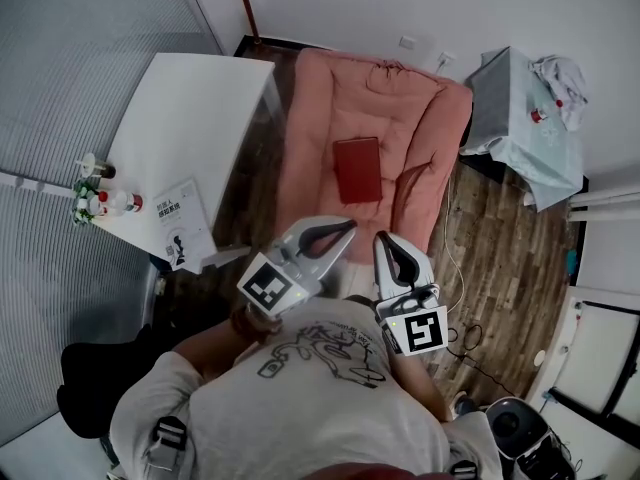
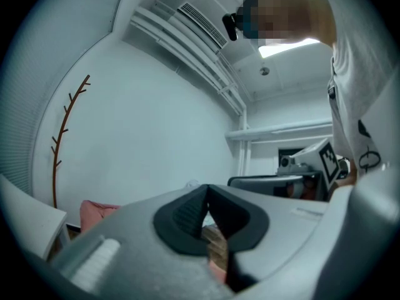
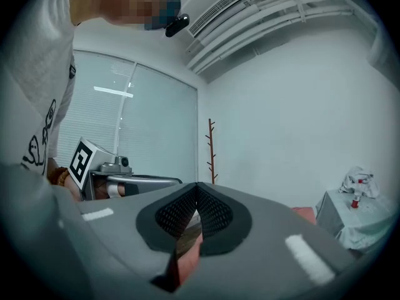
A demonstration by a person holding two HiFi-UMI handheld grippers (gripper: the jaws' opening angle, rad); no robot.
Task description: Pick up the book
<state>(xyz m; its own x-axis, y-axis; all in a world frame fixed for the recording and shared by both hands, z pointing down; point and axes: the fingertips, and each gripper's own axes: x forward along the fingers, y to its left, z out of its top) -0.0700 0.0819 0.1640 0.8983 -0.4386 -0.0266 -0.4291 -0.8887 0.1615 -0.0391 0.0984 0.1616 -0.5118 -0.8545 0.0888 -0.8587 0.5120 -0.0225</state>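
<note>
A dark red book (image 1: 357, 169) lies flat in the middle of a pink cushioned seat (image 1: 420, 118). In the head view my left gripper (image 1: 349, 227) and right gripper (image 1: 381, 240) are held side by side near my chest, just short of the seat's near edge, both pointing toward it. Each is shut with nothing between its pads. In the left gripper view the left gripper (image 2: 207, 190) shows its jaws closed tip to tip. The right gripper (image 3: 196, 189) looks the same in the right gripper view. The book is hidden in both gripper views.
A white table (image 1: 190, 128) stands left of the seat, with a white-covered book (image 1: 182, 223) and small bottles (image 1: 100, 200) on it. A cloth-covered side table (image 1: 525, 118) is at the right. Cables (image 1: 462, 318) run over the wooden floor.
</note>
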